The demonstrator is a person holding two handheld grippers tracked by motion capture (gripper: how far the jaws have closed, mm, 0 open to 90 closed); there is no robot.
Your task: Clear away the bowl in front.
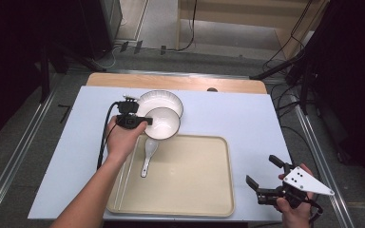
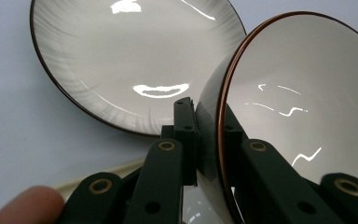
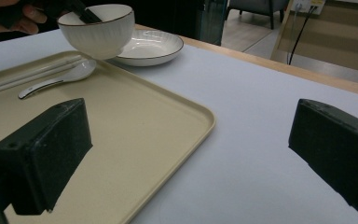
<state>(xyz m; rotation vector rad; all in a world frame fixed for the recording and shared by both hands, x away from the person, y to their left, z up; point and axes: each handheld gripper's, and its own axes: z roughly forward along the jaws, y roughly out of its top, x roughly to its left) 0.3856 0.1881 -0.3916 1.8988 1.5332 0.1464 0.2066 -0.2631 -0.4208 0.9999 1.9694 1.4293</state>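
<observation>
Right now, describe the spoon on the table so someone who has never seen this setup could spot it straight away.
Start at the big beige tray on the white-covered table. In the tray's far-left corner, below the bowl pinched by the left gripper, lies a white ceramic spoon, its handle towards the person. It is the one small, long-handled piece; its neighbours, the bowl and the plate, are round.

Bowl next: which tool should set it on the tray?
Left. The left tool already clamps the bowl rim beside the tray; the right tool is open, farther off.
</observation>
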